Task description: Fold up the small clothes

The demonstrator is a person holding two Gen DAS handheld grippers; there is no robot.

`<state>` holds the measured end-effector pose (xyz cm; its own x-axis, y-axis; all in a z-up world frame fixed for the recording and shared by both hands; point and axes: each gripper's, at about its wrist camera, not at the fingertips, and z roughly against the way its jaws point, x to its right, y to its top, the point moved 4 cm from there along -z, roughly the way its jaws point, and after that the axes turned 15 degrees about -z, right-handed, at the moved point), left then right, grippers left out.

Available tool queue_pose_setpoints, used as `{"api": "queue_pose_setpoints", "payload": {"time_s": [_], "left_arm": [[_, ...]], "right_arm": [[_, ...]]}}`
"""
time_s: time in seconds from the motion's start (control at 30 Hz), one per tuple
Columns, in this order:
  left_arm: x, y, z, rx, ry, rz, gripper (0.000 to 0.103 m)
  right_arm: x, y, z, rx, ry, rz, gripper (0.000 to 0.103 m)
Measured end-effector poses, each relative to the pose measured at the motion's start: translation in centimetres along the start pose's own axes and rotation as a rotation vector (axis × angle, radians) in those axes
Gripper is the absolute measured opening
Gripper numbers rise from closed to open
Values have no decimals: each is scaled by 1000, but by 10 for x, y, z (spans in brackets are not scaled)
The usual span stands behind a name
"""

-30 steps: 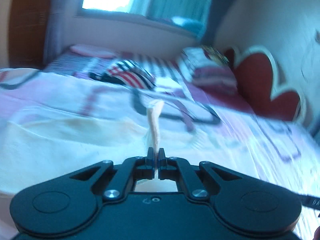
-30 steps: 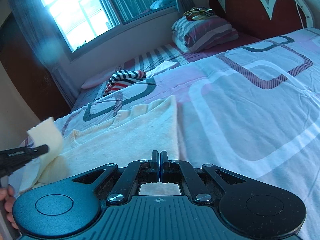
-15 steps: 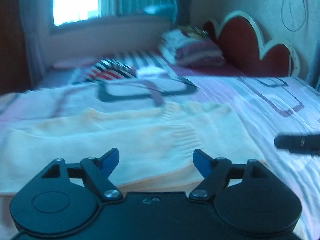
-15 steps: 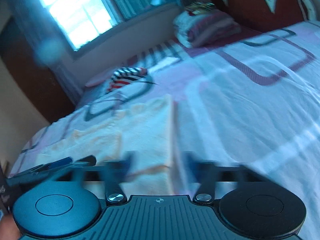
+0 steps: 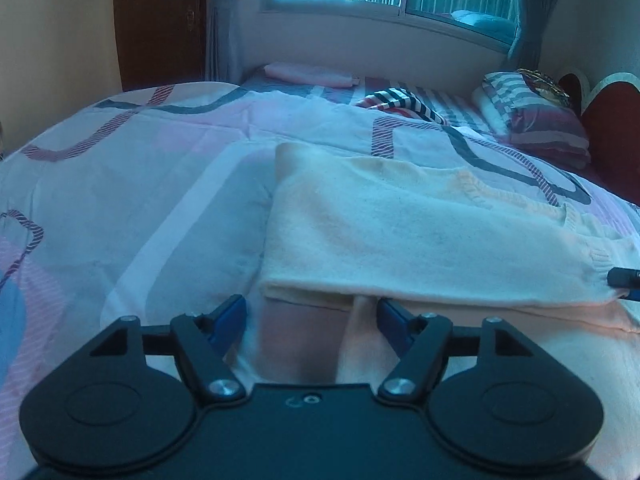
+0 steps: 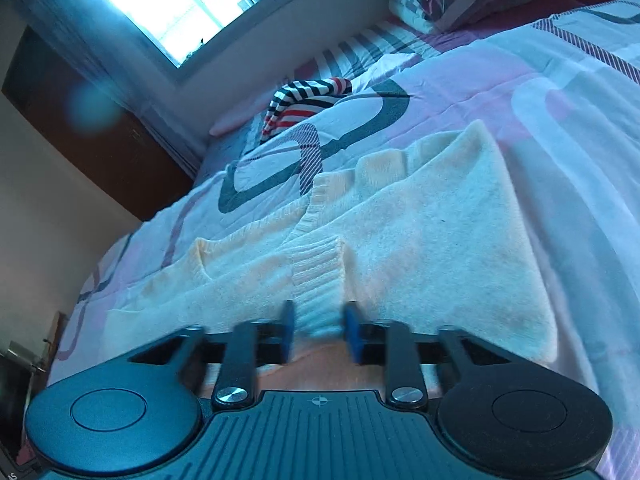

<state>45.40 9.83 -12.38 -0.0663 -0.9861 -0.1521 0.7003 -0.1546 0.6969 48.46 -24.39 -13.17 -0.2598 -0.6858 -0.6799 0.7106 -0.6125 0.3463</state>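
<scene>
A cream knitted sweater (image 5: 400, 232) lies folded on the patterned bedspread (image 5: 120, 200). My left gripper (image 5: 310, 318) hovers at the near left corner of the sweater's folded edge. Its blue pads stand wide apart and are closing slightly, with only bedspread and a lower cream layer showing between them. In the right wrist view the sweater (image 6: 420, 240) has a ribbed cuff (image 6: 316, 276) lying across it. My right gripper (image 6: 319, 330) is blurred and closing, and the cuff's near end sits between its pads. The right gripper's tip (image 5: 624, 280) shows at the sweater's right end.
A red, white and black striped garment (image 5: 404, 102) lies further up the bed. Stacked striped pillows (image 5: 532, 116) sit by the red headboard (image 5: 608, 128). A folded pink cloth (image 5: 308, 74) lies under the window. A dark wooden door (image 5: 156, 20) stands at the far left.
A second ago both grippers were shut, the left holding up a cream strip. Both then opened and dropped to the sweater's near edge. The right jaws have narrowed around the cuff.
</scene>
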Motion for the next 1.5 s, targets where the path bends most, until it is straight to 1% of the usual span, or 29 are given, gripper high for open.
{"api": "queue_pose_setpoints", "payload": {"time_s": [0.03, 0.1, 0.13, 0.2, 0.23, 0.27, 0.33, 0.4, 0.43, 0.5, 0.6, 0.73, 0.87, 0.97, 1.03, 1.07, 1.1, 1.13, 1.17, 1.2, 1.23, 1.27, 1.3, 1.37, 1.43, 1.5], "left_arm": [[1, 1, -2, 3, -2, -6, 70], [1, 0, -7, -4, -7, -15, 69], [1, 0, -8, -2, -10, -19, 69], [2, -1, -8, -2, -15, -37, 66], [2, -1, -7, 0, -21, -44, 64], [2, 0, -7, 2, -30, -46, 59], [3, 1, -7, 6, -46, -49, 51], [6, 3, -6, 10, -66, -66, 37], [8, 3, -6, 11, -80, -72, 32], [12, 4, -6, 10, -98, -82, 20], [13, 5, -6, 7, -106, -76, 19], [3, 4, -10, 5, -156, 1, 18], [0, 4, -13, 2, -177, 24, 18], [-2, 3, -14, 2, -180, 26, 21], [-3, 2, -13, 5, -187, 12, 25], [-3, 2, -11, 9, -193, -1, 32], [-4, 2, -4, 26, -189, -13, 50], [-5, 3, 8, 78, -154, -28, 62], [-4, 4, 21, 144, -124, -48, 82], [2, 8, 32, 203, -128, -77, 83], [10, 13, 34, 210, -155, -97, 83], [20, 18, 32, 208, -183, -111, 83], [35, 23, 27, 201, -210, -134, 82], [55, 29, 10, 164, -220, -161, 80], [63, 27, -8, 113, -223, -148, 79], [60, 21, -16, 90, -224, -140, 77]], "right_arm": [[-3, 1, 1, 5, 0, 15, 8], [-10, 5, 14, 49, 17, 42, 6], [-13, 8, 27, 89, 27, 53, 6], [-15, 16, 62, 207, 54, 67, 6], [-11, 20, 74, 247, 42, 68, 6], [-5, 22, 77, 244, 23, 67, 6], [8, 23, 73, 202, -6, 43, 6], [15, 21, 73, 199, -21, 45, 6], [17, 20, 73, 200, -24, 43, 6], [22, 19, 74, 201, -29, 35, 6], [27, 16, 69, 187, -41, 29, 6], [34, 9, 67, 167, -55, 26, 6], [43, 3, 64, 151, -73, 18, 6], [50, 1, 58, 138, -89, 15, 6], [52, 0, 57, 132, -90, 32, 6], [51, -1, 58, 135, -106, 57, 7], [50, -1, 61, 146, -143, 79, 7], [49, -1, 67, 173, -173, 92, 10], [45, -1, 75, 204, -166, 108, 19], [38, -3, 81, 222, -112, 131, 23], [31, -5, 81, 217, -75, 147, 23], [22, -8, 75, 198, -67, 170, 23], [13, -12, 64, 172, -70, 202, 23], [0, -20, 47, 128, -58, 226, 23], [-3, -29, 32, 102, -67, 248, 23], [9, -29, 28, 103, -107, 249, 23]]}}
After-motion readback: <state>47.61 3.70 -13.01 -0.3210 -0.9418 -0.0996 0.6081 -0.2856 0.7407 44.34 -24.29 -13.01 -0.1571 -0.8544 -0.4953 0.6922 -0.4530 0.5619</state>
